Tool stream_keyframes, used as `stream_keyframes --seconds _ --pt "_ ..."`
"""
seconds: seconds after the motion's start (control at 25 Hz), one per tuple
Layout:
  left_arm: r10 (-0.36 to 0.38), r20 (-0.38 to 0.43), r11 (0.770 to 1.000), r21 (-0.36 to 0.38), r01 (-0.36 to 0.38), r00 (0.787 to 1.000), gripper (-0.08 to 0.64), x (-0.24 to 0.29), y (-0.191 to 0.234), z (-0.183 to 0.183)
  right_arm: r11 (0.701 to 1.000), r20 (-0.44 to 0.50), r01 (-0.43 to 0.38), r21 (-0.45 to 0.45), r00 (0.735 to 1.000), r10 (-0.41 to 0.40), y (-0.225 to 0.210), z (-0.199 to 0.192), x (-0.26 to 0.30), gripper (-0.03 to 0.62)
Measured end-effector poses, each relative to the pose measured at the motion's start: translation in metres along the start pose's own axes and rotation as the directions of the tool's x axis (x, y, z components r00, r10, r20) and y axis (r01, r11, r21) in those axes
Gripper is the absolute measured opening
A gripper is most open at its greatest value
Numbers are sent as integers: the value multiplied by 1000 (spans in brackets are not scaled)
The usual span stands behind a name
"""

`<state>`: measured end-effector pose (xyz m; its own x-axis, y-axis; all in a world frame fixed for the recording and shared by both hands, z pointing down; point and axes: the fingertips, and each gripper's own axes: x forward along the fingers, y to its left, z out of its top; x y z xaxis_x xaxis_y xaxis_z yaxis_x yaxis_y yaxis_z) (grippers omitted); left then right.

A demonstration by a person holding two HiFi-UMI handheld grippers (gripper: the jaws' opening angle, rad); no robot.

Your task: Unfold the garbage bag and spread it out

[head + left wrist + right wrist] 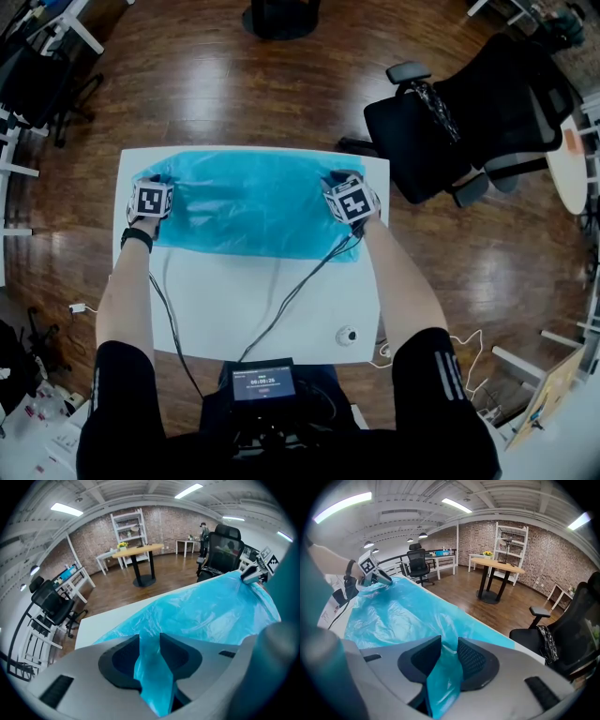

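- Lying on the far half of the big white flat table point(262, 300), the thin blue plastic garbage bag point(253, 202) is one wide sheet stretched from left to right.
- The spreading step looks nearly done, but a few wrinkles show.
- The left gripper point(150, 644) pinches the bag's left end, and the right gripper point(449, 644) pinches its right end.
- Next, I think both should pull gently apart, lay it flat, then let go.

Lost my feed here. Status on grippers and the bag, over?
Left gripper shut on blue garbage bag, right gripper too. Bag spread across white table. Nothing obstructing.
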<state>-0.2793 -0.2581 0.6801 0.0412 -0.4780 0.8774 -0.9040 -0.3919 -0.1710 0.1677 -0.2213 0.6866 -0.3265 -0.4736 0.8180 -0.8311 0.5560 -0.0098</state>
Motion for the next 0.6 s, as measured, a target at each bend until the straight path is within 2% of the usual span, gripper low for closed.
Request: stream_keyframes --seconds 0.16,0.32,0.48,0.6 --pt "3 -6 1000 17 -3 1000 144 -1 0 3 1000 -4 -8 -9 1000 8 -1 1 1 149" --pt "22 35 999 40 -23 999 144 -12 6 15 1000 -10 -21 -21 1000 21 1 -2 0 147" --pt "44 83 989 134 -55 996 144 -22 10 44 1000 26 -29 -9 999 29 0 6 -5 141" --pt "31 65 980 195 -44 997 144 -16 7 54 1000 44 -26 -16 999 27 -3 13 -8 141"
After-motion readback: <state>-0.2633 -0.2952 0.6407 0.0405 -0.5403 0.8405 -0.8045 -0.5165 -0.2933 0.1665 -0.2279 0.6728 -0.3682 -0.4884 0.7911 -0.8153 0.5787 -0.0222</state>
